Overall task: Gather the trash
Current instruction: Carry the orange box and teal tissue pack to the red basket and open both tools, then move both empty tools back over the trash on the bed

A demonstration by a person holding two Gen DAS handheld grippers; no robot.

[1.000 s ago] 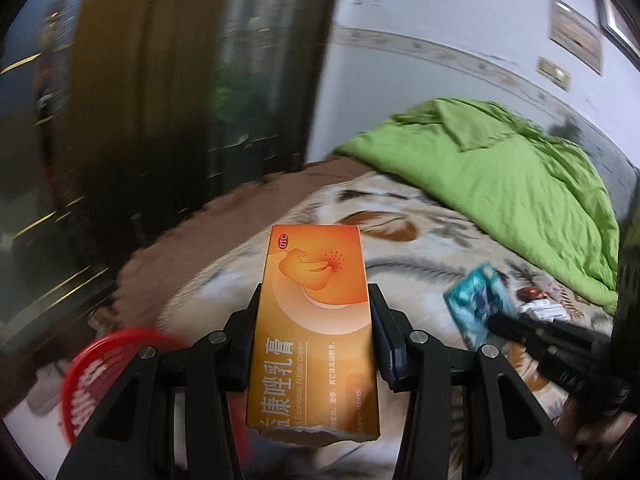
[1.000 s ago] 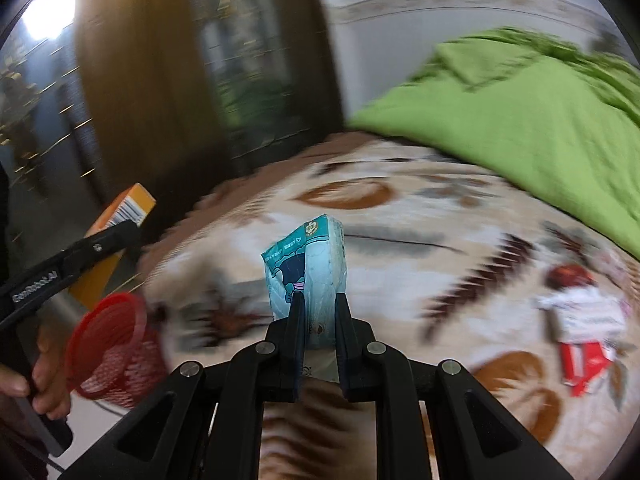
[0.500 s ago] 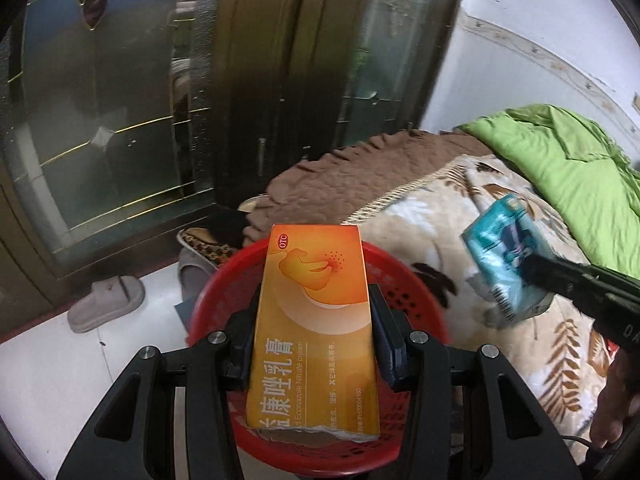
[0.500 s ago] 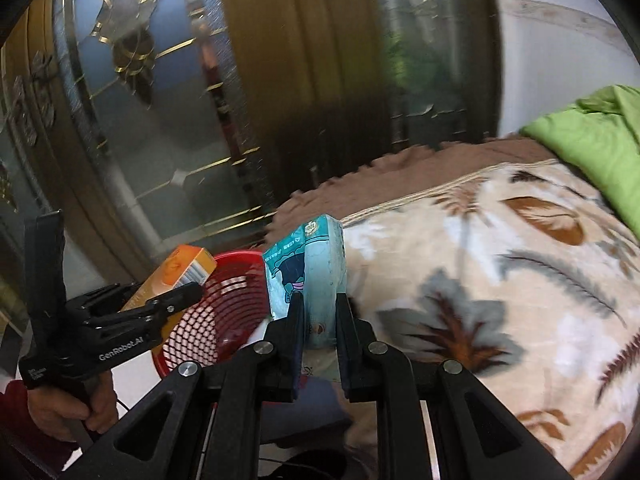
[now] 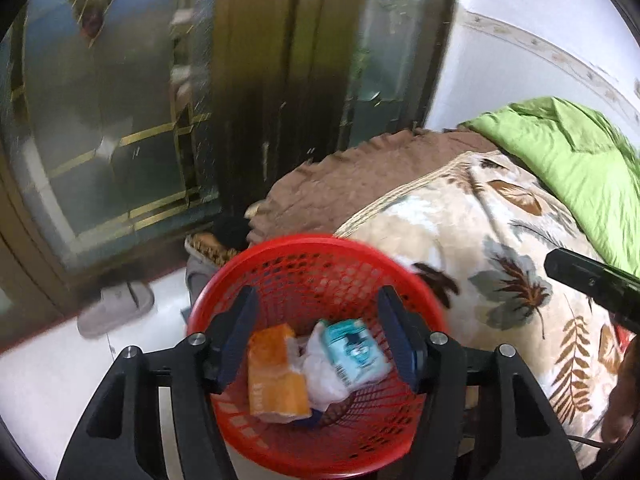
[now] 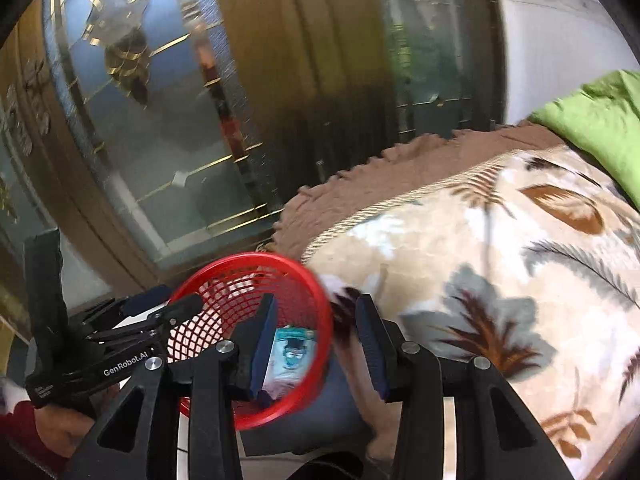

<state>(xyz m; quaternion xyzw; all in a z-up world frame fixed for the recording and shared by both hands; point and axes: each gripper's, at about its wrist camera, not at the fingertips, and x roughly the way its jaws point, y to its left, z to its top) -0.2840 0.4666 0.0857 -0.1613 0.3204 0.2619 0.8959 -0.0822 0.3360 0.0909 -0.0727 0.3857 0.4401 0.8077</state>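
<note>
Both items now lie in the red basket point(image 5: 320, 248): the orange box point(image 5: 276, 376) and the teal packet point(image 5: 352, 352). Left hand-held gripper point(image 5: 316, 340) and right hand-held gripper point(image 6: 316, 344) are opening, released and empty, above it to drop trash.

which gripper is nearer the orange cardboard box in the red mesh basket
Left. The left gripper, jaws opening, hangs right above the orange box; the right gripper, also opening, sits over the basket's bed-side rim.
</note>
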